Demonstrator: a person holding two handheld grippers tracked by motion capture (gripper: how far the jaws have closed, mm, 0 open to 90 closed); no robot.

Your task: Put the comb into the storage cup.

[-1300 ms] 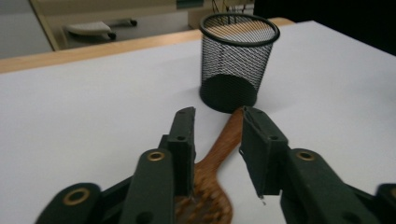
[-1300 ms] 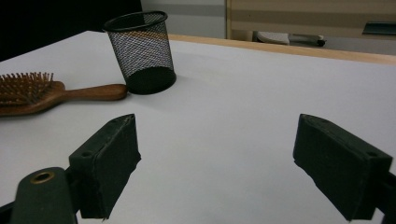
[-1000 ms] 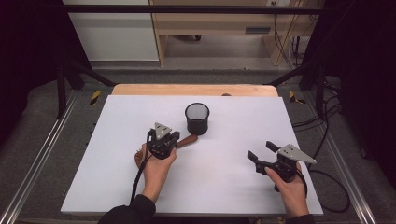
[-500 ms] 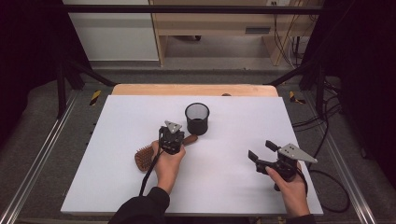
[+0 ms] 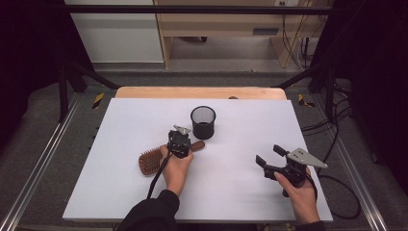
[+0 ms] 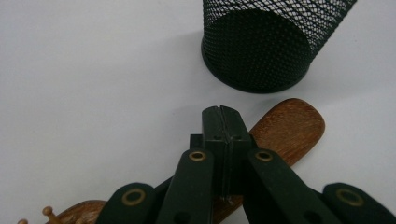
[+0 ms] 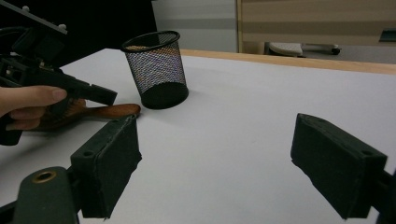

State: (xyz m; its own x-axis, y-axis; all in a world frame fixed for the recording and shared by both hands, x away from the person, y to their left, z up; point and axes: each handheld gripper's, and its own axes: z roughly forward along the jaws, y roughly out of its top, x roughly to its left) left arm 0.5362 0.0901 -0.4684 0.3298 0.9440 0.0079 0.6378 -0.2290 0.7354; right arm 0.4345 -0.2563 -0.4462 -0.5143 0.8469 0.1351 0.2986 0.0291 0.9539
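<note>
A wooden hairbrush (image 5: 150,161) lies on the white table (image 5: 120,192), bristles up, its handle (image 6: 292,126) pointing at a black mesh cup (image 5: 203,121). My left gripper (image 5: 182,143) hovers low over that handle, jaws pressed together with nothing between them; in the left gripper view the shut tips (image 6: 221,114) sit just above the wood, short of the cup (image 6: 261,51). My right gripper (image 5: 269,155) rests near the front right of the table, open and empty. The right gripper view has its wide-apart jaws (image 7: 215,140), the cup (image 7: 156,70), the brush handle (image 7: 119,111) and the left gripper (image 7: 100,95).
A wooden strip (image 5: 202,92) runs along the table's far edge. Metal rails (image 5: 43,163) flank the table, and cables (image 5: 337,183) lie on the floor to the right. Bare white surface lies between the two hands.
My left hand has moved right and slightly down toward the cup, uncovering the brush head. The right hand has stayed put.
</note>
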